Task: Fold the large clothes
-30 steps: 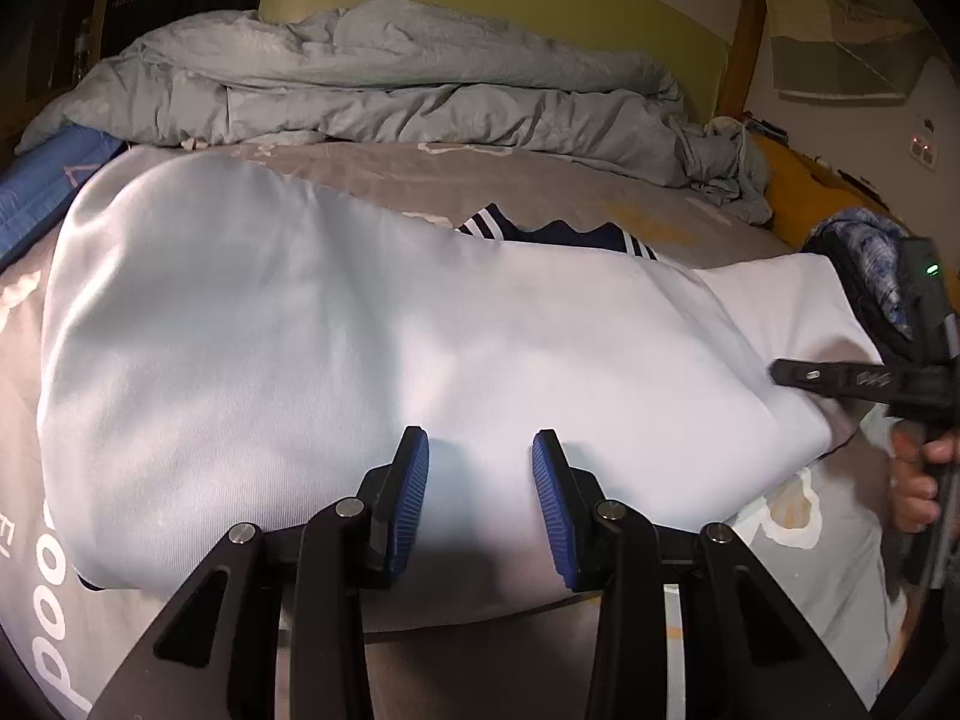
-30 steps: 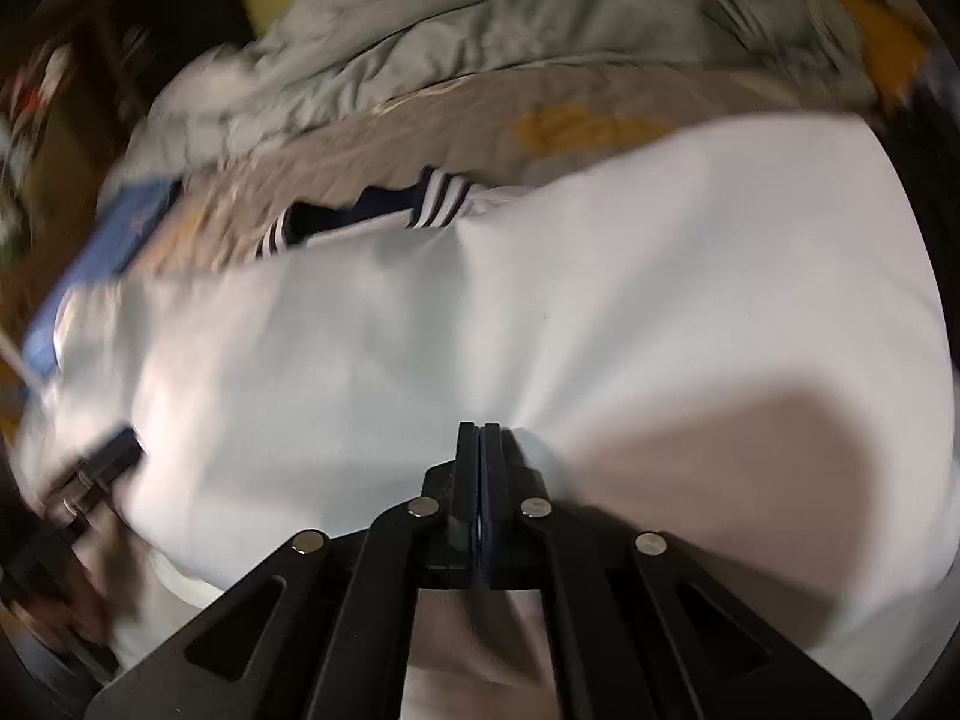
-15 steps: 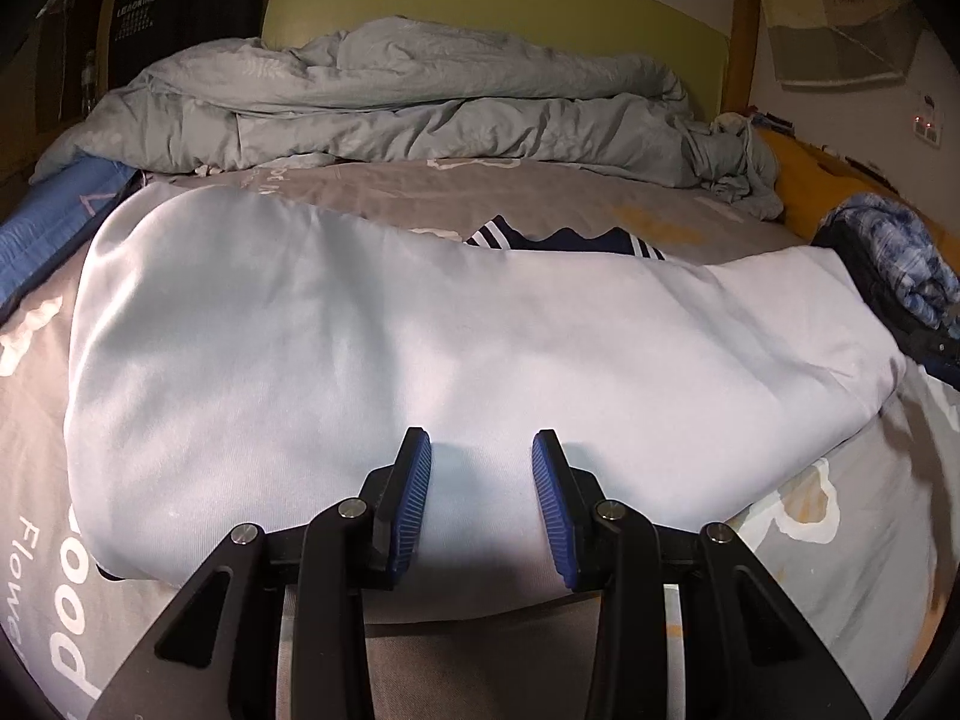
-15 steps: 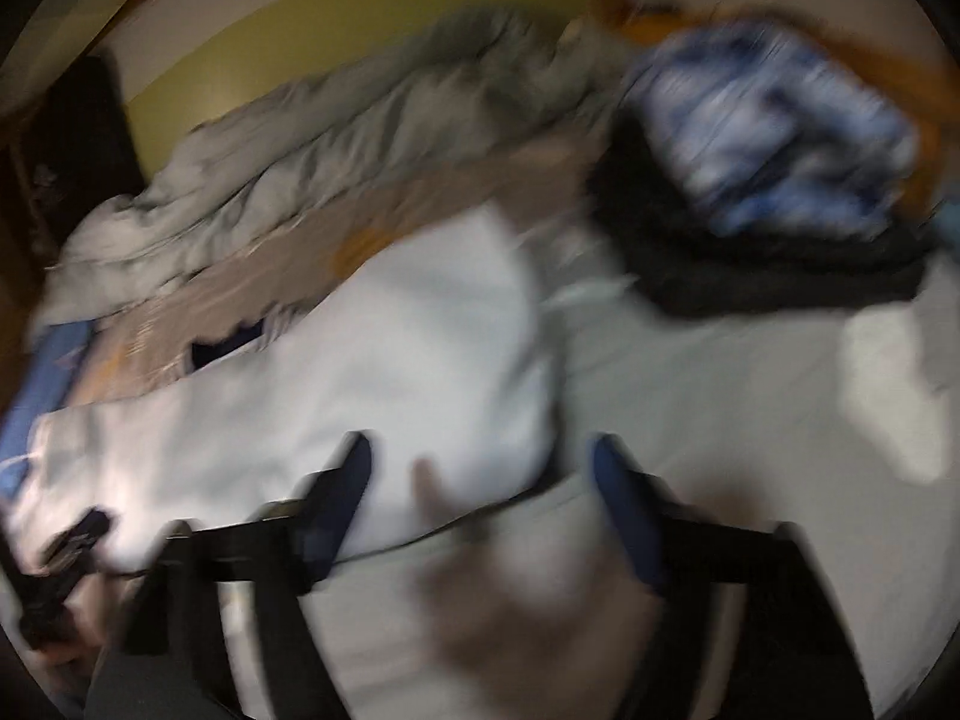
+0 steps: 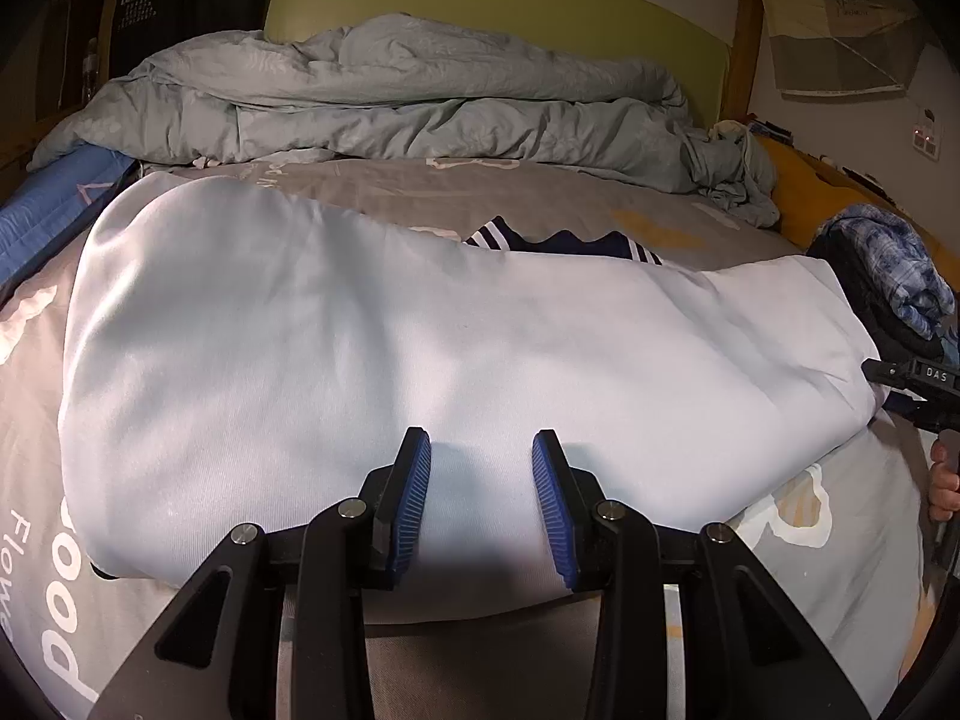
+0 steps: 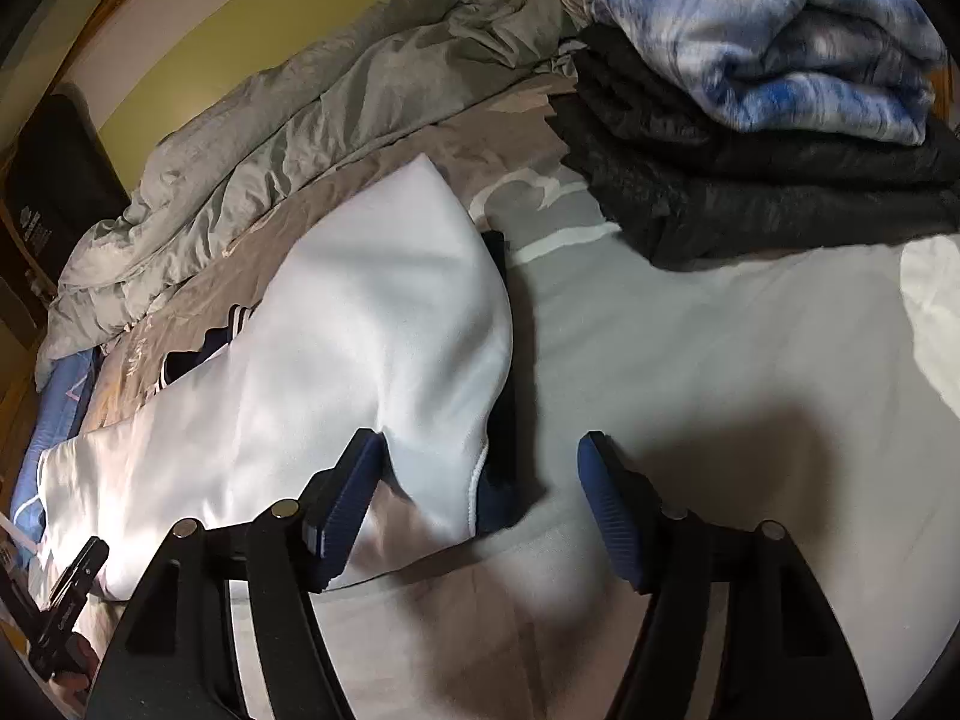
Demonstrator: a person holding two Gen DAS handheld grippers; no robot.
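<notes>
Since the earlier frame my right gripper (image 6: 480, 504) has swung to the white garment (image 6: 360, 348)'s right end, jaws just narrowing yet clear of the soft, light cloth, its navy-edged near corner the likely hold; my left gripper (image 5: 482, 501) hovers part-spread, empty.

Colours we see on the bed

White garment (image 5: 372, 348) with navy, white-striped trim; grey printed sheet (image 6: 690, 348); grey-green duvet (image 5: 390, 102); blue-white plaid (image 6: 774, 30) over black clothes (image 6: 750, 192).
</notes>
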